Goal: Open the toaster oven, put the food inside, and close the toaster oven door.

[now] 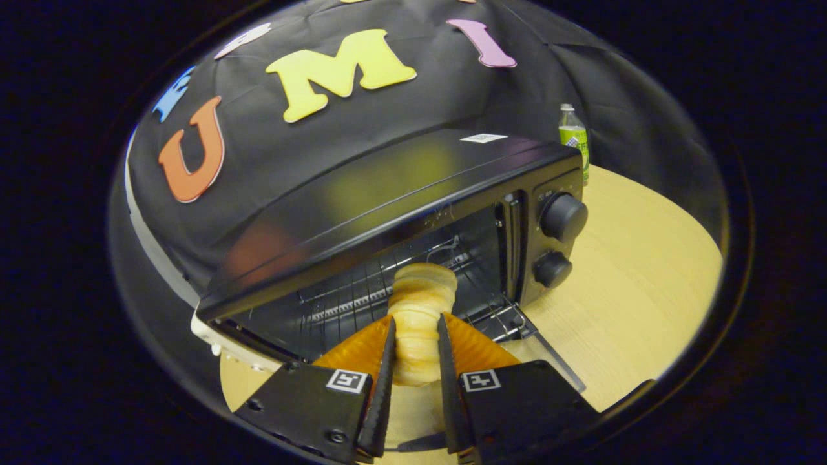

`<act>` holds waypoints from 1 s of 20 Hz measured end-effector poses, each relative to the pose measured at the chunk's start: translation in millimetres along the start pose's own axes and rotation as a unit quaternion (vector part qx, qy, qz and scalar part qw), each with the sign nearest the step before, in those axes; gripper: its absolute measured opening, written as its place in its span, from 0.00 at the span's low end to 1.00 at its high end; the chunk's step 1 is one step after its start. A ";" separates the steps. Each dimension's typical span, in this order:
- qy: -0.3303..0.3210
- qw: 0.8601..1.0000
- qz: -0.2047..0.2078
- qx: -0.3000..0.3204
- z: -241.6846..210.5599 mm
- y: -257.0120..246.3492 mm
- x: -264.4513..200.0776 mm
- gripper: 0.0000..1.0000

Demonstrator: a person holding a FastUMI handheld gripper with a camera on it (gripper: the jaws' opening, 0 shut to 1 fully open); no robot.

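Observation:
A black toaster oven (400, 187) stands on the wooden table with its door down and its cavity open. A wire rack (362, 294) shows inside. My gripper (415, 323) is shut on a pale ridged pastry (420, 303), which sticks out ahead of the fingertips into the oven's mouth, above the rack. Both fingers press on its sides. The lowered door (549, 355) lies under and to the right of the fingers, mostly hidden by them.
Two black knobs (562, 216) sit on the oven's right panel. A green-labelled bottle (574, 139) stands behind the oven's right corner. The light wooden table (633, 284) spreads to the right of the oven. The booth's black cloth hangs behind.

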State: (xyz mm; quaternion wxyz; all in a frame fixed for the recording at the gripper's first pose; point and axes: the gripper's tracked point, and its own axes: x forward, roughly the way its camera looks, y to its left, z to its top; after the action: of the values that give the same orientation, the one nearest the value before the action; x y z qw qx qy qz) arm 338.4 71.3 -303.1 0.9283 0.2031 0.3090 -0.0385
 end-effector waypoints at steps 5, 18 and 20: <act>-0.002 1.000 0.005 -0.008 0.5 9.1 24.4 0.44; -0.023 0.996 0.062 -0.067 -23.3 22.7 -54.8 0.96; -0.027 0.992 0.077 -0.100 -36.6 23.5 -86.8 0.96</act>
State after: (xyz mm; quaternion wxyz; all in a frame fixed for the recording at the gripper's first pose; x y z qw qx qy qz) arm 252.6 102.8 -270.3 0.9522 0.1312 0.2698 0.0584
